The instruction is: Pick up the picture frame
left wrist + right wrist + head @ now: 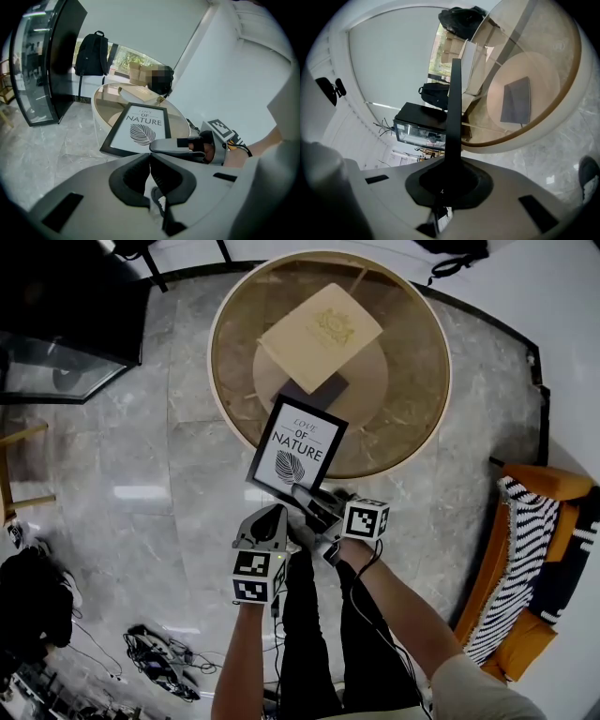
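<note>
The picture frame (296, 451) is black with a white "Love of Nature" leaf print and hangs tilted over the near rim of the round table. My right gripper (314, 501) is shut on its lower right edge. In the right gripper view the frame (453, 108) stands edge-on, rising from between the pads of the gripper (447, 180). My left gripper (272, 514) sits just below and left of the frame, shut on nothing. In the left gripper view, its jaws (150, 159) meet, and beyond them are the frame (138, 127) and the right gripper (157, 146).
The round glass table (220, 381) carries a cream book (321, 329) and a dark grey card (314, 390). An orange chair with a striped cushion (534, 549) stands at the right, a black glass cabinet (56, 324) at the upper left, and cables (159, 662) lie on the marble floor.
</note>
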The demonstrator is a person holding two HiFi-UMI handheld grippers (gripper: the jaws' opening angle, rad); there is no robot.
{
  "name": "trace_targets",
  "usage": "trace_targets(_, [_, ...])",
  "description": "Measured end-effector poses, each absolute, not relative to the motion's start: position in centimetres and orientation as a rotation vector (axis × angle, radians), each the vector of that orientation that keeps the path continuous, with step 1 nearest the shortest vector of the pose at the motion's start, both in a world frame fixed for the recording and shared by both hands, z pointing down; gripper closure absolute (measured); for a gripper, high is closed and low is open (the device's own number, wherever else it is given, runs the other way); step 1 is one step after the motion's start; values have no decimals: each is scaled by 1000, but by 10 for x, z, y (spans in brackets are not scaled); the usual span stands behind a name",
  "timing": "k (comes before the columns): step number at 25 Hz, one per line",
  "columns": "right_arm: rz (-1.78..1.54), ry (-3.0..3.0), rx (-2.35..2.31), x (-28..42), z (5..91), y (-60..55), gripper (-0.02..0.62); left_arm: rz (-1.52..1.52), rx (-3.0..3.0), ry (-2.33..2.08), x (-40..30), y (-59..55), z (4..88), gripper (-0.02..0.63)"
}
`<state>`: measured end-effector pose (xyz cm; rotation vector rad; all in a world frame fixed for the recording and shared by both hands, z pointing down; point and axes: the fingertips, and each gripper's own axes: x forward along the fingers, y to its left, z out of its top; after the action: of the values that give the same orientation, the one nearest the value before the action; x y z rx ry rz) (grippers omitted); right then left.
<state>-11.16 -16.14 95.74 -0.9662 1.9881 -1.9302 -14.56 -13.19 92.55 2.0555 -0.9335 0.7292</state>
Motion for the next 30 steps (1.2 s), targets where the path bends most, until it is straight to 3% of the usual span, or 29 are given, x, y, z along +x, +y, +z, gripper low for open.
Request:
trace_targets(14, [-1910,2076,-1077,-70,893,-139,555,748,2053,-940,-118,-120,879,584])
trace_targets(30, [-1892,2122,-1199,-49,753,-118,555,722,2082,-938,-104,-120,745,584])
